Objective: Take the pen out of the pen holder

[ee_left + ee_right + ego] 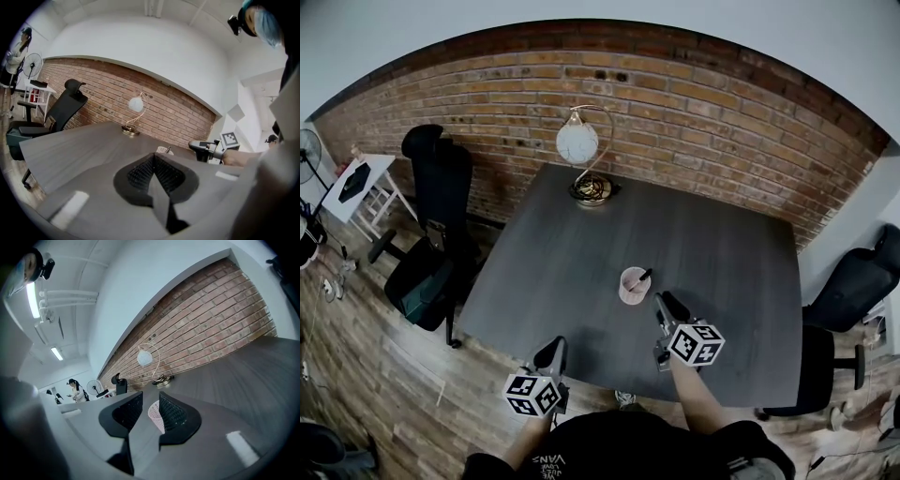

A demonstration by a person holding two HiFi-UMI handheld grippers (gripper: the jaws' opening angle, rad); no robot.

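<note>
A pink mesh pen holder stands near the middle of the dark table, with a dark pen leaning out of it to the right. My right gripper is just right of the holder, open and holding nothing. In the right gripper view the holder shows in the gap between the pads of my right gripper, and the pen is hidden. My left gripper hangs at the table's near edge, apart from the holder. The jaws of the left gripper meet at the tips, with nothing between them.
A globe lamp on a brass base stands at the table's far side. A black office chair is left of the table, another at the right. A brick wall runs behind.
</note>
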